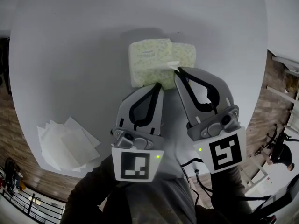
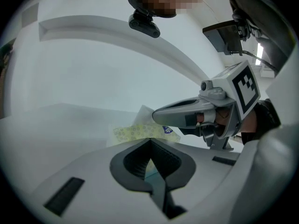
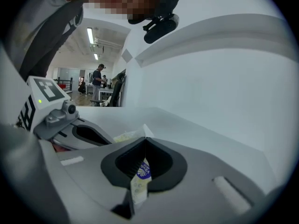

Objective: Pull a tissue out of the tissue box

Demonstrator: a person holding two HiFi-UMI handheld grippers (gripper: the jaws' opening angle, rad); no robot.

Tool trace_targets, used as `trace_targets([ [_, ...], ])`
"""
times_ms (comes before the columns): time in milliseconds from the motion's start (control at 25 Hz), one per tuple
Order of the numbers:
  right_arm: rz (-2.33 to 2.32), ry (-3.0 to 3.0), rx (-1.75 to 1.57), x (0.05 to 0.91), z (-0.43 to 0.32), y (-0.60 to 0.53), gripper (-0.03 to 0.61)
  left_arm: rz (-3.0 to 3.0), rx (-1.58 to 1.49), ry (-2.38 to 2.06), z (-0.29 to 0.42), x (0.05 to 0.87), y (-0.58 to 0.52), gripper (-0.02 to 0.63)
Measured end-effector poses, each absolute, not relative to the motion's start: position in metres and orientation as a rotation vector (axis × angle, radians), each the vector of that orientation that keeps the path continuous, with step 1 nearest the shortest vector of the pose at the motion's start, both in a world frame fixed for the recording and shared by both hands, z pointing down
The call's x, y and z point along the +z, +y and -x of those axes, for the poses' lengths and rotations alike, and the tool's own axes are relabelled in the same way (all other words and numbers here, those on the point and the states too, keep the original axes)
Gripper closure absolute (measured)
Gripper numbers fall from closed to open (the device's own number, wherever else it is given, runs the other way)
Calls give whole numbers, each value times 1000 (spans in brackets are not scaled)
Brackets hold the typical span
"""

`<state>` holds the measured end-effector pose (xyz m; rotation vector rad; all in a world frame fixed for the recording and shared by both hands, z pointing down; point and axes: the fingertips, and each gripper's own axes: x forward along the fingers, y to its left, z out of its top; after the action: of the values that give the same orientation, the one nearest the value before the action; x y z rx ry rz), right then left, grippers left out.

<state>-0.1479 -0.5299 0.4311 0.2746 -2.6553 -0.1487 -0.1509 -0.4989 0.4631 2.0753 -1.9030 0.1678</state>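
Pack lies flat on table, near middle, just beyond both tongs. Tissue tuft pokes from slot on top. Right tongs: jaws together, nipped on tuft close to slot, likely so sheet draws out whole, not torn. Left tongs: jaws together on pack's near edge, seemingly pinching wrapper, probably anchoring pack so it stays down. Loose tissues piled well apart, at table's left edge.
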Motion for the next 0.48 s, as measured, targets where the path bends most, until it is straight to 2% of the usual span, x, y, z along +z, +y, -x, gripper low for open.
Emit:
trace_targets([
  [240, -251, -2781, -52, 368, 147, -517, 574, -2081, 187, -1933, 151, 459, -499, 614],
  [480, -306, -2940, -104, 258, 139, -508, 574, -2098, 116, -1959, 148, 415, -481, 614],
])
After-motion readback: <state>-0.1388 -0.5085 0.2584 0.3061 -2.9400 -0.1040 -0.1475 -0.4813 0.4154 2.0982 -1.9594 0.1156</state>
